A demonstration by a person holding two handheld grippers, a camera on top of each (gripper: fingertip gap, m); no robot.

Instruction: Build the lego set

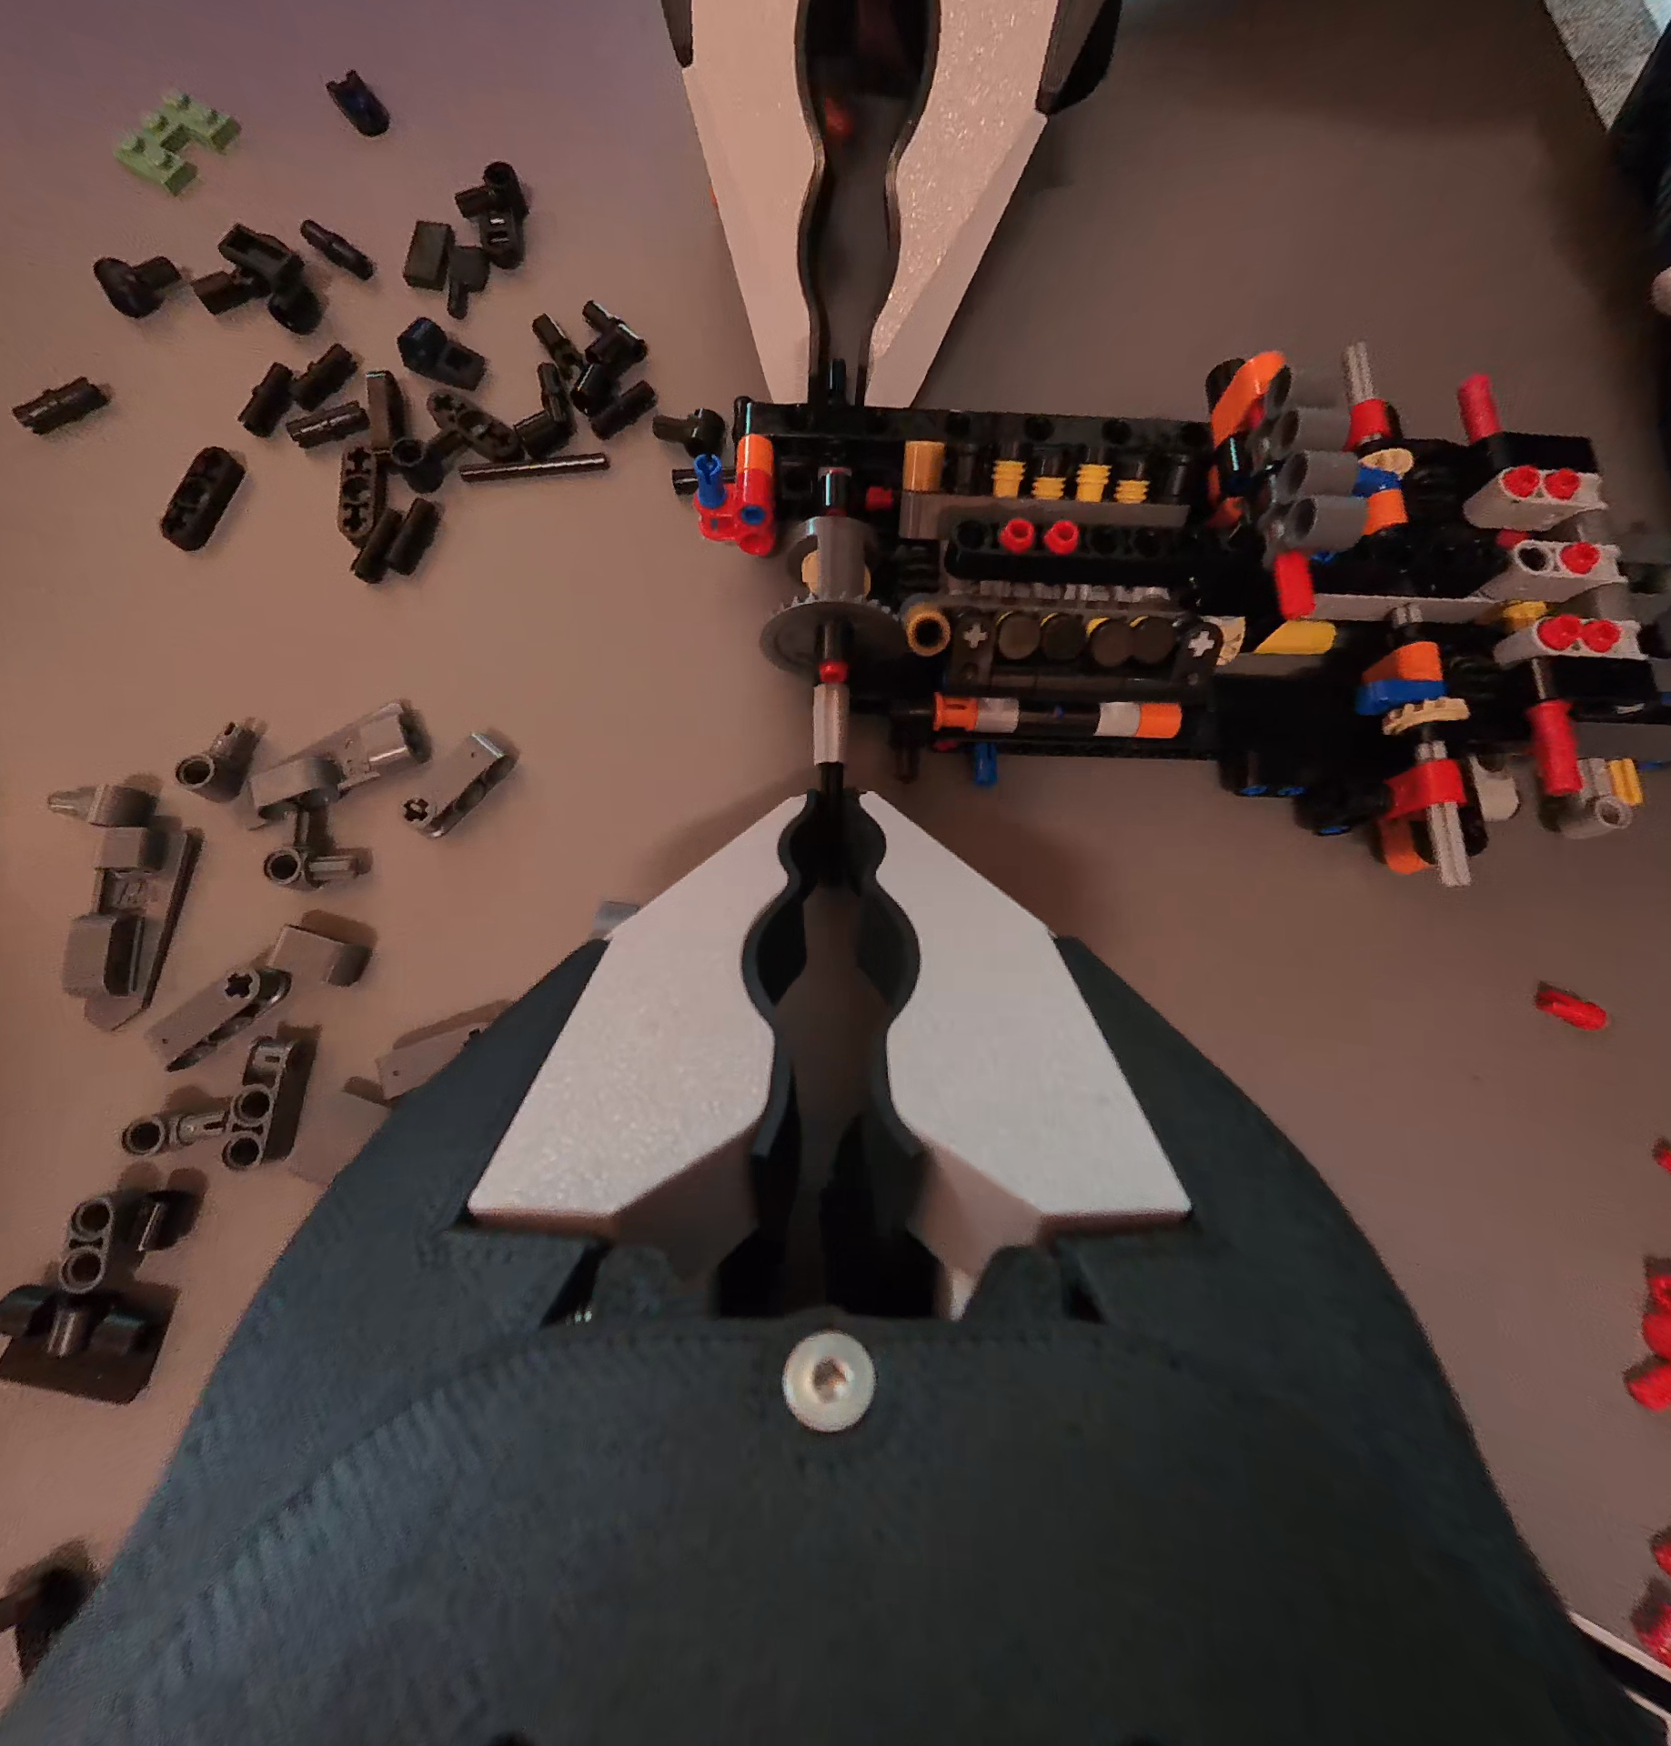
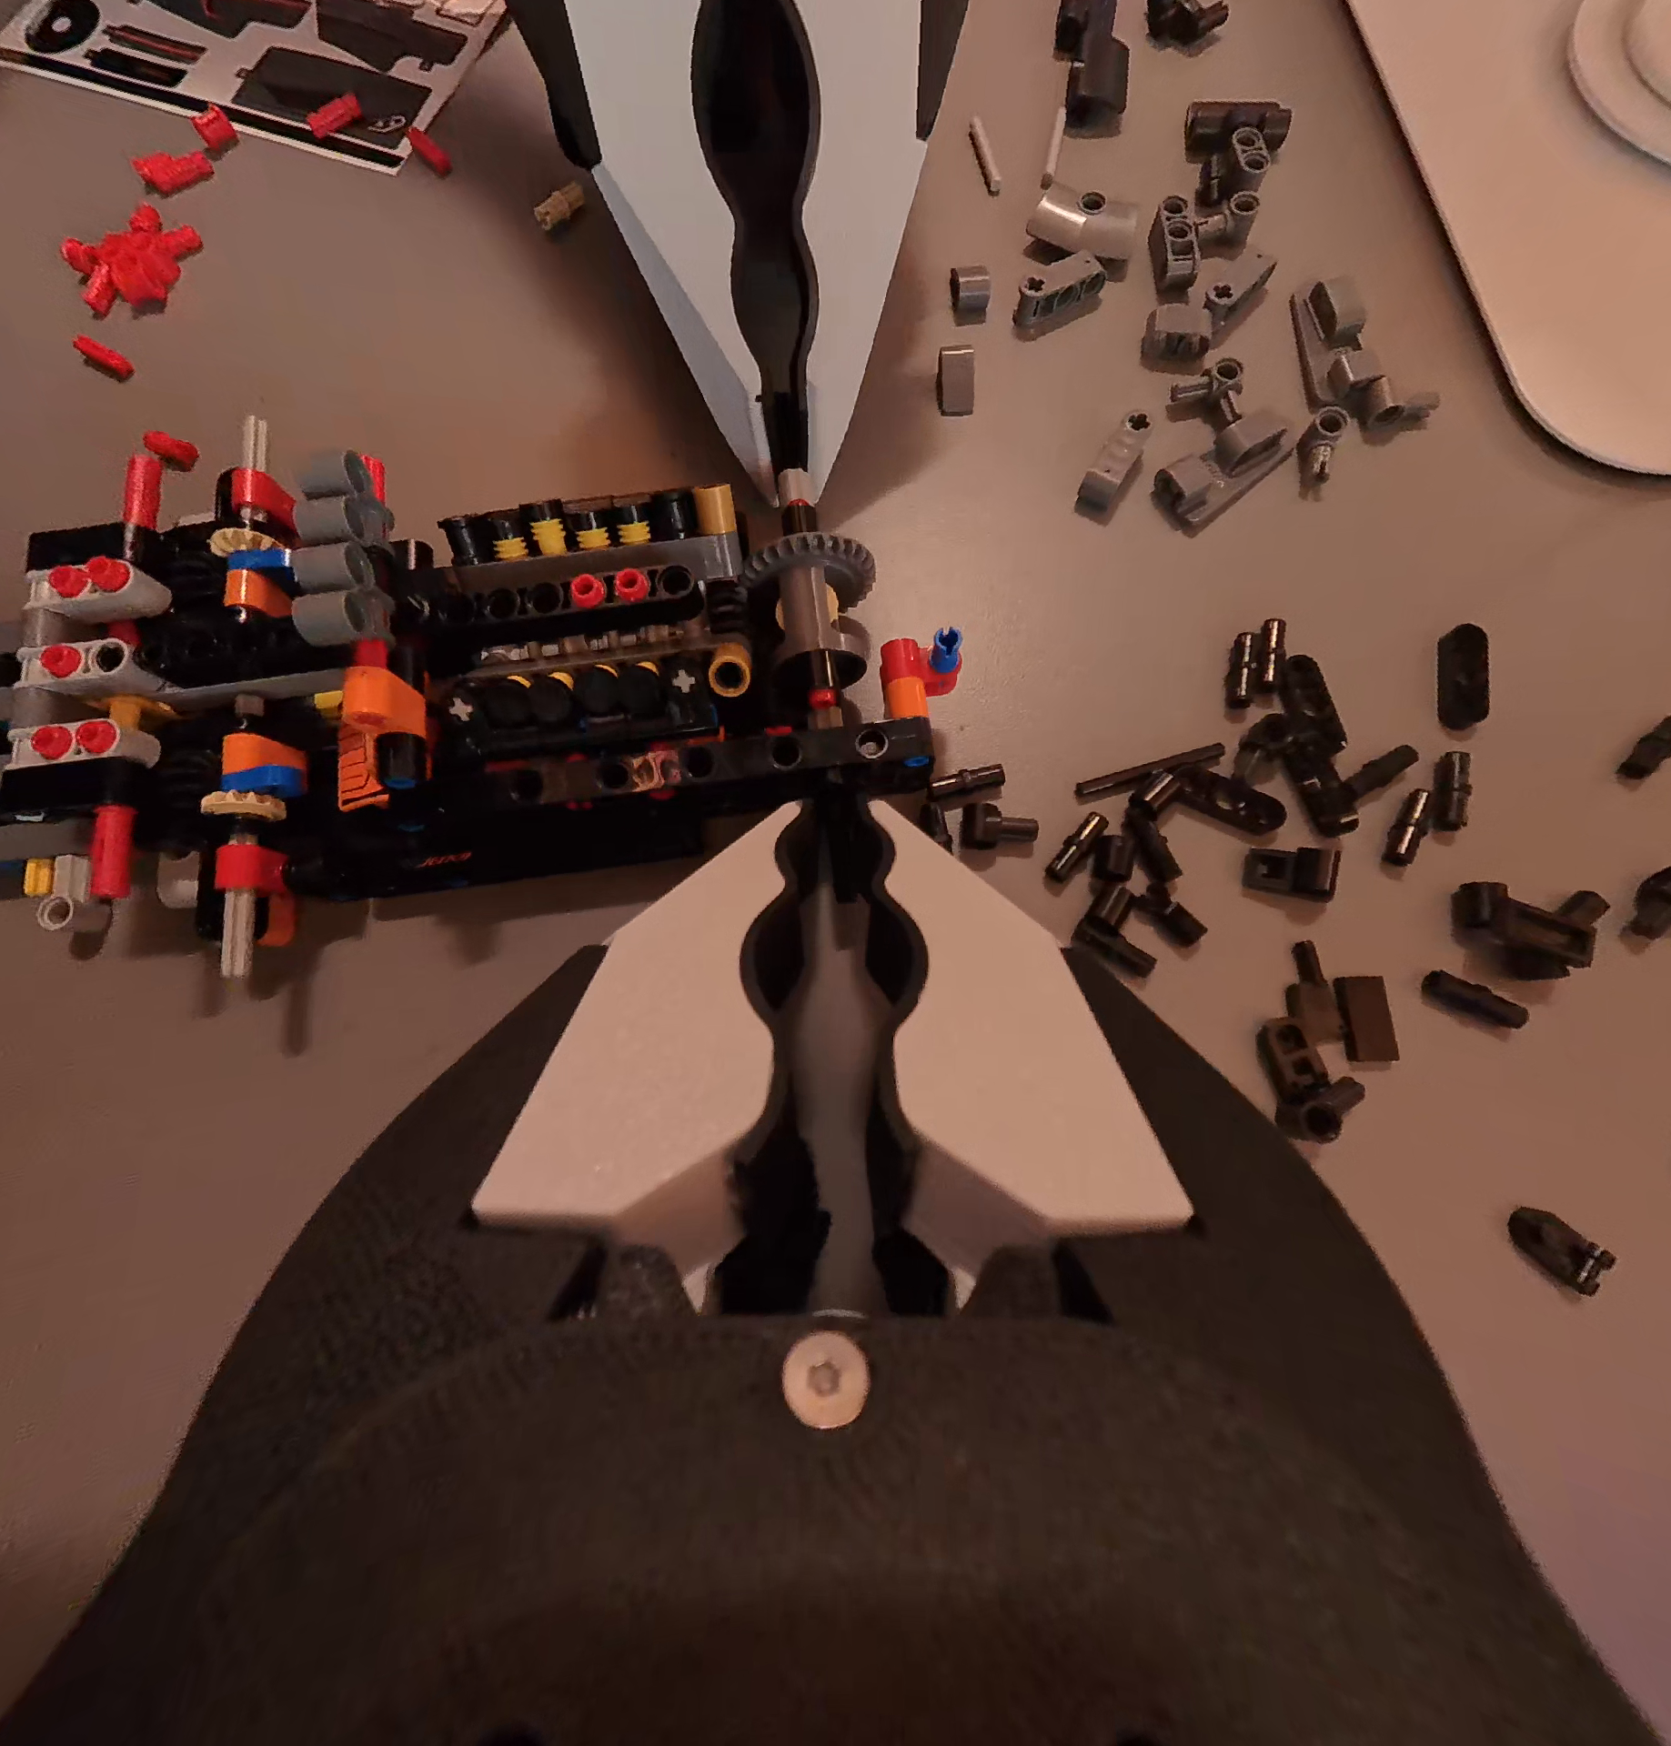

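The left gripper clenches the black axle at the lego model's end. Opposite, the right gripper pinches a black pin on the model's far beam.

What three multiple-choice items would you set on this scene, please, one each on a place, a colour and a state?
1. Where does the grey bevel gear sit?
A. on the black axle at the end of the Lego model
B. lying loose, apart from the model
C. under the model

2. What colour is the loose flat plate at the upper left of the left wrist view?
A. red
B. green
C. yellow

3. In what state is the left gripper?
A. open, holding nothing
B. shut on the grey bevel gear
C. shut on the black axle

Answers:
1 A, since the axle runs through the gear's middle.
2 B, as it is pale green among black parts.
3 C, since the fingertips close around the axle's near end.
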